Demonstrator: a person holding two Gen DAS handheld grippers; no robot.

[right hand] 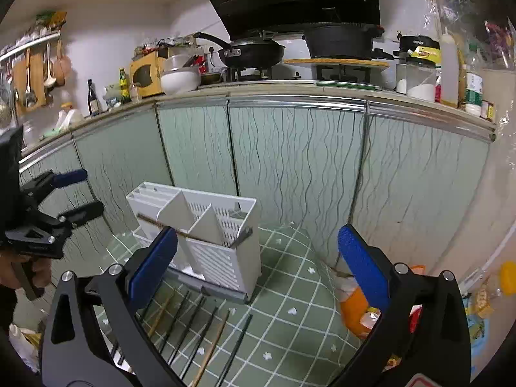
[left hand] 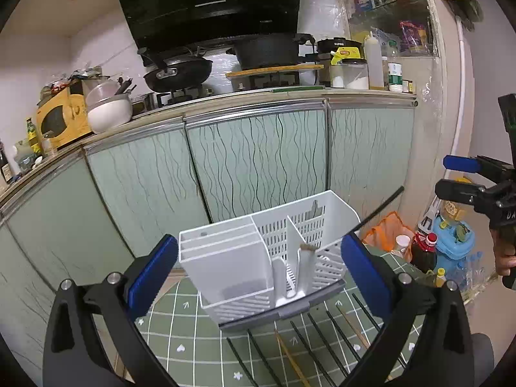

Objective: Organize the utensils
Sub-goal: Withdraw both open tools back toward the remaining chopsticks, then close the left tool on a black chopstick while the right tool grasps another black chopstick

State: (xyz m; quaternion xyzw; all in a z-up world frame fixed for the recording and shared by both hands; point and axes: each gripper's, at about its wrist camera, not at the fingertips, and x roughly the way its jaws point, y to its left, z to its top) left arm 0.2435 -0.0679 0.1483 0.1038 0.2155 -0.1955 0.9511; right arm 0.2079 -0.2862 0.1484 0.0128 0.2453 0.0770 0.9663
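Left wrist view shows a white plastic utensil caddy with slotted walls and several compartments standing on a table covered with a green grid-patterned mat. One brown wooden chopstick already leans inside the caddy's middle section. A row of thin black and brown chopsticks lies loose on the mat just in front of the caddy. Both the left gripper and the right gripper hang above the mat with their blue-padded fingers spread wide, holding nothing. Judging by this, sorting is at an early stage, between picks. The next move likely calls for lowering one gripper onto a single chopstick, closing squarely on its narrow shaft, then tipping it upright into a compartment.
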